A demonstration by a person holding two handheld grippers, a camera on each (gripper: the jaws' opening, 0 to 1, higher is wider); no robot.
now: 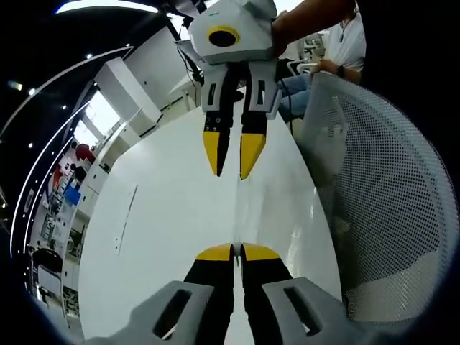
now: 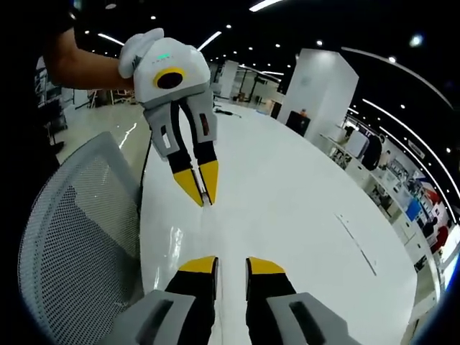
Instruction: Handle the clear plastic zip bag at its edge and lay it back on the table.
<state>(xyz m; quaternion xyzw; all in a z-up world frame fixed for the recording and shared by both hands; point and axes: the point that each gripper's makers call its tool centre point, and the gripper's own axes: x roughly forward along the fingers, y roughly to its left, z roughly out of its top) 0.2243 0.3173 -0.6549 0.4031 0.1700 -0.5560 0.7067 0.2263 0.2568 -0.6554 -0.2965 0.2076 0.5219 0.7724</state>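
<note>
Bag point(image 1: 277, 215) of clear plastic lies flat on the white counter point(image 1: 165, 215), between your two claws, and it is hard to see. Your left claw point(image 1: 236, 251) is pressed together, and it looks like it pinches the bag's thin edge. Your right claw point(image 2: 231, 264) is spread apart, just above the counter, and holds nothing. The two claws point at each other, near but apart. A white mesh chair point(image 2: 72, 237) stands beside the counter.
</note>
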